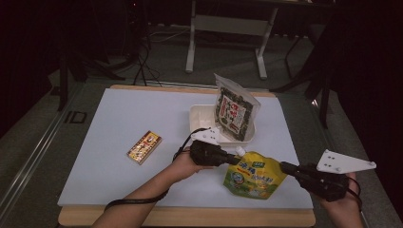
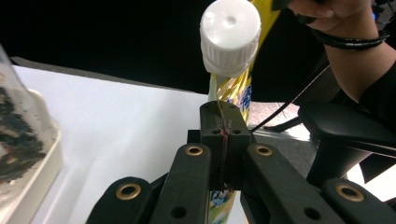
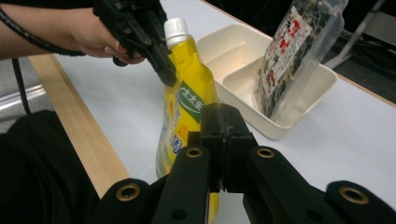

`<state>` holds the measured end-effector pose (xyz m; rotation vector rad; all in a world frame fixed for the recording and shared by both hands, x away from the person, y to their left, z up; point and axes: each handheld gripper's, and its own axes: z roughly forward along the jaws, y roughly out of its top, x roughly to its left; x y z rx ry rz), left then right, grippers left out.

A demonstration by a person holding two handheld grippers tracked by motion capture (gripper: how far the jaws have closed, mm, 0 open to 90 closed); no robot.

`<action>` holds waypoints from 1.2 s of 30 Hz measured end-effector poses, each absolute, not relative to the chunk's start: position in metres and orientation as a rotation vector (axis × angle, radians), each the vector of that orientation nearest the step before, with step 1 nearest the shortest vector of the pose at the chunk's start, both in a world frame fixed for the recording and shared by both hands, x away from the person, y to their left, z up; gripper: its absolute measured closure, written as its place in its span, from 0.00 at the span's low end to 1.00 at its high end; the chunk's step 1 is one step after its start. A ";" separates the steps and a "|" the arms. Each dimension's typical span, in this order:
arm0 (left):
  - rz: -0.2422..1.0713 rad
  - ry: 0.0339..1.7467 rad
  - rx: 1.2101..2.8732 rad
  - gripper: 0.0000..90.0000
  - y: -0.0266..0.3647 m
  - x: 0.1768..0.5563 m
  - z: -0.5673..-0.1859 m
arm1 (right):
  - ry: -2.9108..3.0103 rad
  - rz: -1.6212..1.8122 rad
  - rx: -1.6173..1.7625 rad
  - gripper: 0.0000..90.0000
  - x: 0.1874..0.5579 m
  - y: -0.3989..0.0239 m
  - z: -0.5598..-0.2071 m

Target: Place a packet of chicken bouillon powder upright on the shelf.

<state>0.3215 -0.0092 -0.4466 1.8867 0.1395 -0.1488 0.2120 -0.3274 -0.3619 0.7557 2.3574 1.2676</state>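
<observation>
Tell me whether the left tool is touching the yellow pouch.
Touching. In the left gripper view, the left tool is shut on the edge of the yellow pouch, just below its white cap.

- Pouch: yellow, green and blue print, white cap.
- Tray: cream-white.
- Seaweed bag: clear, dark green contents, red-and-white label.
- Small box: gold-red.

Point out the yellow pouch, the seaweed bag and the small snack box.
yellow pouch [image 1: 254, 178]: high view, printed front.
seaweed bag [image 1: 234, 114]: high view, label panel.
small snack box [image 1: 144, 147]: high view, top face.
</observation>
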 end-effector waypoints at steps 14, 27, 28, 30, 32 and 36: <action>-0.149 0.113 1.797 1.00 0.010 0.313 -0.426 | 2.431 1.380 0.771 0.66 0.234 -0.320 -0.383; -0.144 0.139 1.749 1.00 0.019 0.318 -0.419 | 2.517 1.385 0.676 0.99 0.234 -0.308 -0.383; -0.136 0.139 1.748 1.00 0.020 0.319 -0.420 | 2.522 1.381 0.667 0.99 0.234 -0.307 -0.383; -0.137 0.149 1.740 1.00 0.023 0.322 -0.421 | 2.502 1.383 0.678 1.00 0.233 -0.304 -0.383; -0.133 0.158 1.740 1.00 0.025 0.324 -0.422 | 2.498 1.386 0.689 1.00 0.234 -0.300 -0.383; -0.126 0.170 1.734 1.00 0.029 0.327 -0.422 | 2.472 1.387 0.726 1.00 0.235 -0.294 -0.383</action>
